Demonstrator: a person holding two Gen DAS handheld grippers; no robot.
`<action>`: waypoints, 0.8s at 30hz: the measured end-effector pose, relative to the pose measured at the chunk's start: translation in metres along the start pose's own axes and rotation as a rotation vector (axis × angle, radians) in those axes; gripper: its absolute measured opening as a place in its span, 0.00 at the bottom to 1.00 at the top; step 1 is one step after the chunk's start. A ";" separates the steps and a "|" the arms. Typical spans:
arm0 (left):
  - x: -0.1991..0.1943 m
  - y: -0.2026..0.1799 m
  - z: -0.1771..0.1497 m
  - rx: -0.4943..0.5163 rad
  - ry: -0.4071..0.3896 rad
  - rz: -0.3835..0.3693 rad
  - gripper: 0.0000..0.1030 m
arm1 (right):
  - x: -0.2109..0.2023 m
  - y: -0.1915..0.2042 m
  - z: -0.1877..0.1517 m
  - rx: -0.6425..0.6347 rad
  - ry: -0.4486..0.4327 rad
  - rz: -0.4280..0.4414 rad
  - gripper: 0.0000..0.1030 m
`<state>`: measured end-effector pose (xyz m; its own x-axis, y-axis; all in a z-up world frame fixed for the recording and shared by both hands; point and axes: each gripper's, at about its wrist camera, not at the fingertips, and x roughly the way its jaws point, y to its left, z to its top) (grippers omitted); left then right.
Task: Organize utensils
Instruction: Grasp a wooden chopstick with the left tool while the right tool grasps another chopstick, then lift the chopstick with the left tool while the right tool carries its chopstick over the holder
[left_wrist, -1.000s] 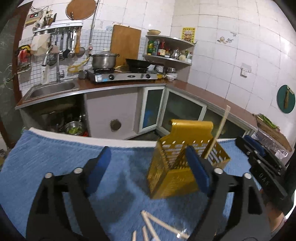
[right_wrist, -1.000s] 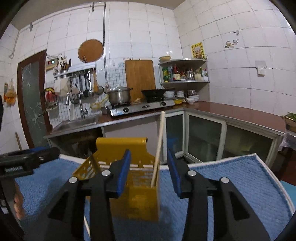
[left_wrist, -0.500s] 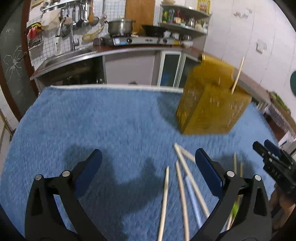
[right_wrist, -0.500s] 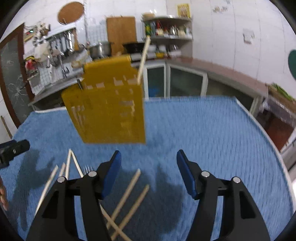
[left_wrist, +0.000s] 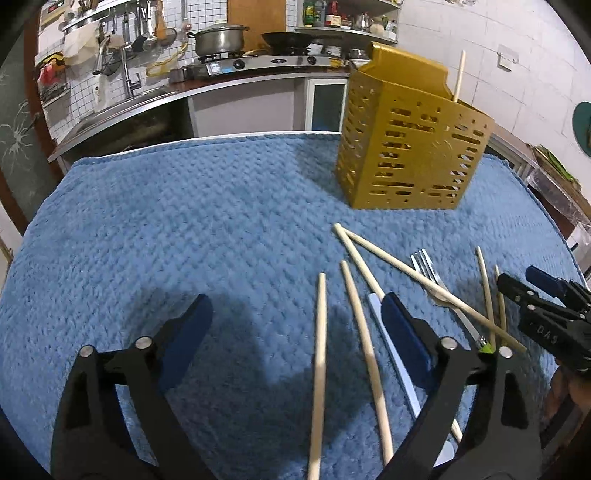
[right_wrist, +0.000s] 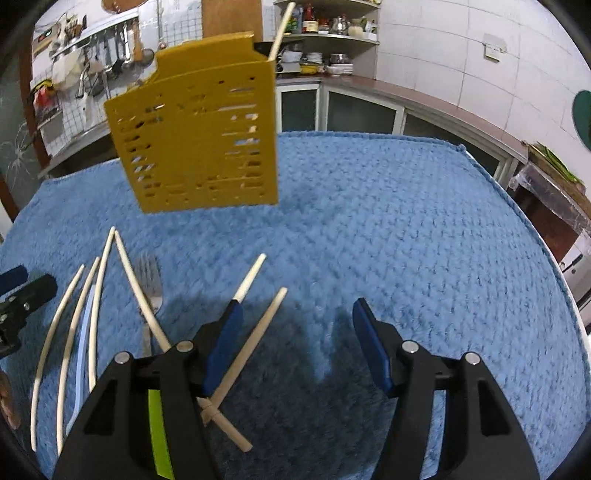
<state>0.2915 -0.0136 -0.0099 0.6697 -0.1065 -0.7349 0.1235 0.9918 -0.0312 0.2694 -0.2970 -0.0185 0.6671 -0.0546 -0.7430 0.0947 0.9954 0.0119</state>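
A yellow slotted utensil holder (left_wrist: 412, 147) stands on the blue towel (left_wrist: 184, 221) with one chopstick (left_wrist: 459, 75) upright in it; it also shows in the right wrist view (right_wrist: 199, 136). Several wooden chopsticks (left_wrist: 364, 332) and a metal fork (left_wrist: 430, 277) lie loose on the towel in front of it. My left gripper (left_wrist: 295, 332) is open and empty above two chopsticks. My right gripper (right_wrist: 295, 343) is open and empty above a chopstick (right_wrist: 255, 341), with the fork (right_wrist: 149, 280) to its left. A pale blue handle (left_wrist: 391, 347) and a green handle (right_wrist: 159, 432) lie among them.
The towel covers a table whose far edge (left_wrist: 229, 138) faces a kitchen counter with a sink (left_wrist: 110, 110) and a stove (left_wrist: 255, 62). The right gripper shows at the right of the left wrist view (left_wrist: 543, 310).
Both grippers have pulled back from the holder and tilted down toward the loose chopsticks on the towel. The holder now stands farther off with its one chopstick.
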 end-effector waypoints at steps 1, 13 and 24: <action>0.001 -0.001 -0.001 0.000 0.003 -0.007 0.80 | 0.002 0.002 -0.001 -0.006 0.011 0.003 0.59; 0.028 0.000 -0.003 -0.035 0.112 -0.054 0.37 | 0.012 0.011 -0.001 -0.009 0.073 0.074 0.19; 0.038 -0.006 0.005 0.001 0.117 -0.048 0.22 | 0.028 0.028 0.020 -0.078 0.093 0.072 0.12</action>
<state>0.3205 -0.0239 -0.0343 0.5729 -0.1446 -0.8068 0.1542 0.9858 -0.0672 0.3053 -0.2723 -0.0259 0.5984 0.0207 -0.8009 -0.0108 0.9998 0.0178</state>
